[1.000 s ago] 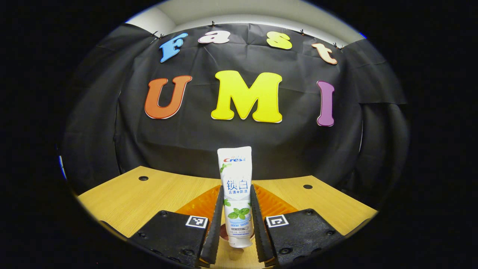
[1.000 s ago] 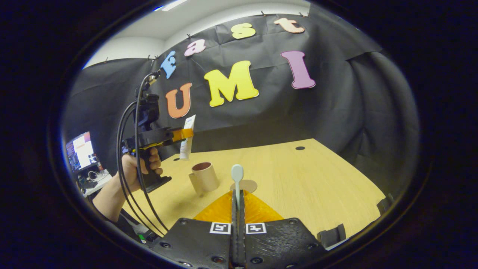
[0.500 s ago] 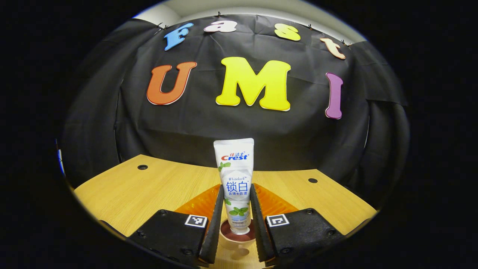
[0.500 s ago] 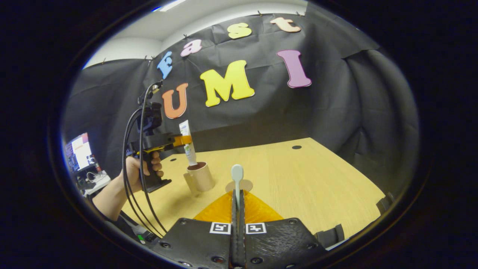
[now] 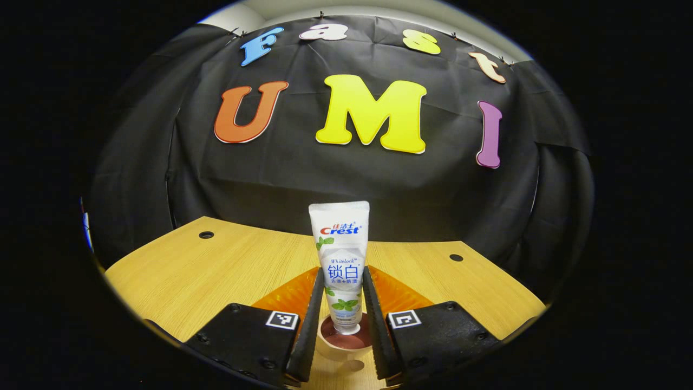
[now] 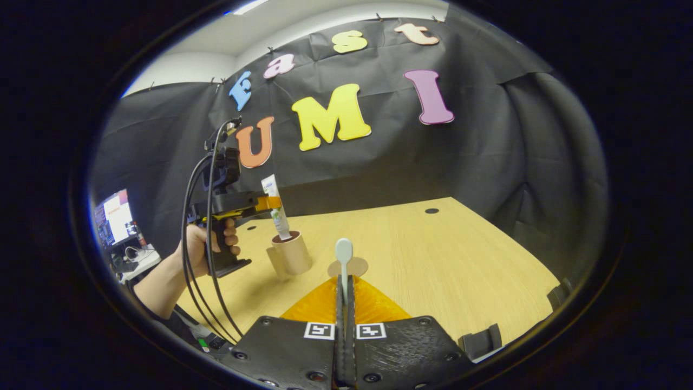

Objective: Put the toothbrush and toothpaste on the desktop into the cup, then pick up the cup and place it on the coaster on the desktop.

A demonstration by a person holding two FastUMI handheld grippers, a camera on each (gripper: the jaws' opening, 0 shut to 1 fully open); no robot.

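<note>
My left gripper (image 5: 343, 277) is shut on the white toothpaste tube (image 5: 339, 254), which stands upright with its cap end down inside the mouth of the beige cup (image 5: 331, 346). In the right gripper view the same cup (image 6: 292, 255) stands on the wooden desktop, with the toothpaste (image 6: 276, 208) slanting into it from the left gripper (image 6: 268, 204). My right gripper (image 6: 345, 283) is shut on the pale toothbrush (image 6: 344, 253), whose head points forward. The round tan coaster (image 6: 358, 267) lies flat just behind that head, to the right of the cup.
A hand (image 6: 208, 245) with trailing black cables holds the left gripper at the desk's left side. A lit monitor (image 6: 115, 216) stands beyond the left edge. The desktop (image 6: 433, 260) has small round holes (image 6: 431, 210) near its back edge.
The left gripper has come down with the toothpaste, from above the cup until its cap end sits inside the cup's mouth. The right gripper and toothbrush have barely moved.
</note>
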